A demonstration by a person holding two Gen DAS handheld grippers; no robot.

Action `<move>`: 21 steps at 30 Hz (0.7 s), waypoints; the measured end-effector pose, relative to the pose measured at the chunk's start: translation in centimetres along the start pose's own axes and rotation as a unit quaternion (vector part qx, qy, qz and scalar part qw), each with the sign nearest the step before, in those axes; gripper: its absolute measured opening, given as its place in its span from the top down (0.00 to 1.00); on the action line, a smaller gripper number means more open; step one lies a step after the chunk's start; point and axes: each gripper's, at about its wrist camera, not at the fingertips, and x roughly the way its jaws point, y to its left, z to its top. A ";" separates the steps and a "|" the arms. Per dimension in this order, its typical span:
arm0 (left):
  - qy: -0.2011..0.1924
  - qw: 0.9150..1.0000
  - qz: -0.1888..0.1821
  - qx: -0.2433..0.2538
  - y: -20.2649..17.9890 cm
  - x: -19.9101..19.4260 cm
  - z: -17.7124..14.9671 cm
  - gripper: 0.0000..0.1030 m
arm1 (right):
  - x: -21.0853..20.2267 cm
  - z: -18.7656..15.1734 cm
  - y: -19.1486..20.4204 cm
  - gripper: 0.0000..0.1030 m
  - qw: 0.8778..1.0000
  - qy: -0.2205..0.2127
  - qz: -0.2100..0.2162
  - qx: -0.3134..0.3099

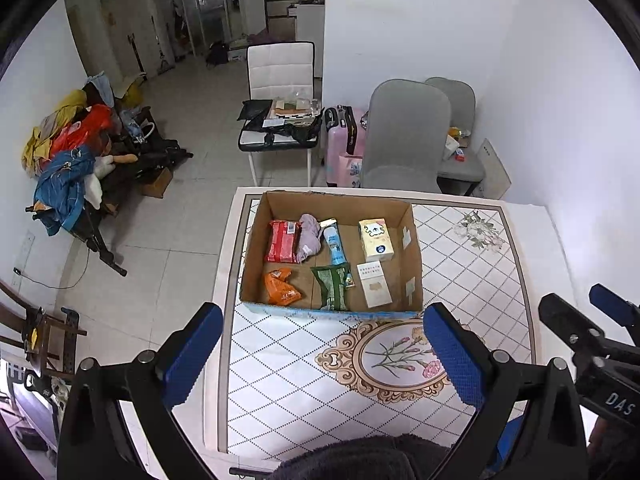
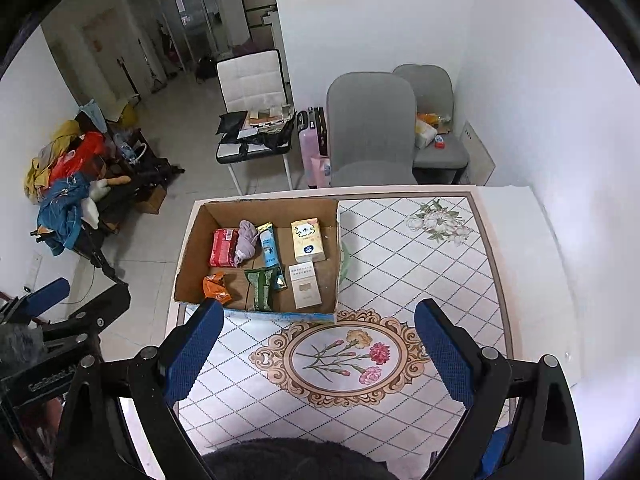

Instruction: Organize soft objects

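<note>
A cardboard box (image 1: 414, 256) (image 2: 188, 256) stands on the table and holds a red pack (image 1: 283, 241) (image 2: 222, 247), a purple cloth (image 1: 309, 236) (image 2: 246, 243), a blue tube (image 1: 335, 247) (image 2: 270, 249), a yellow tissue pack (image 1: 375, 239) (image 2: 307, 239), a white pack (image 1: 374, 284) (image 2: 305, 285), a green packet (image 1: 331, 286) (image 2: 259, 285) and an orange packet (image 1: 280, 286) (image 2: 216, 289). My left gripper (image 1: 322, 354) is open and empty, above the table in front of the box. My right gripper (image 2: 320, 350) is open and empty, in front of the box's right half.
The table (image 1: 460, 360) (image 2: 440, 280) has a diamond-pattern cover with a flower medallion. Grey chairs (image 1: 404, 136) (image 2: 370, 128) stand behind it, a white chair (image 1: 280, 80) with clutter and a pink suitcase (image 1: 344, 140) further back. A clothes pile (image 1: 76, 152) lies left.
</note>
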 end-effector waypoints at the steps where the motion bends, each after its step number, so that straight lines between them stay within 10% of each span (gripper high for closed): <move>1: 0.000 1.000 0.001 0.000 0.0 -0.2 -0.1 0.00 | -0.6 -0.1 0.0 0.05 1.000 -0.004 0.000 -0.001; 21: -0.022 1.000 0.011 -0.003 -0.2 -3.0 -0.3 0.00 | -2.9 0.1 -0.2 0.05 0.999 -0.024 -0.040 -0.012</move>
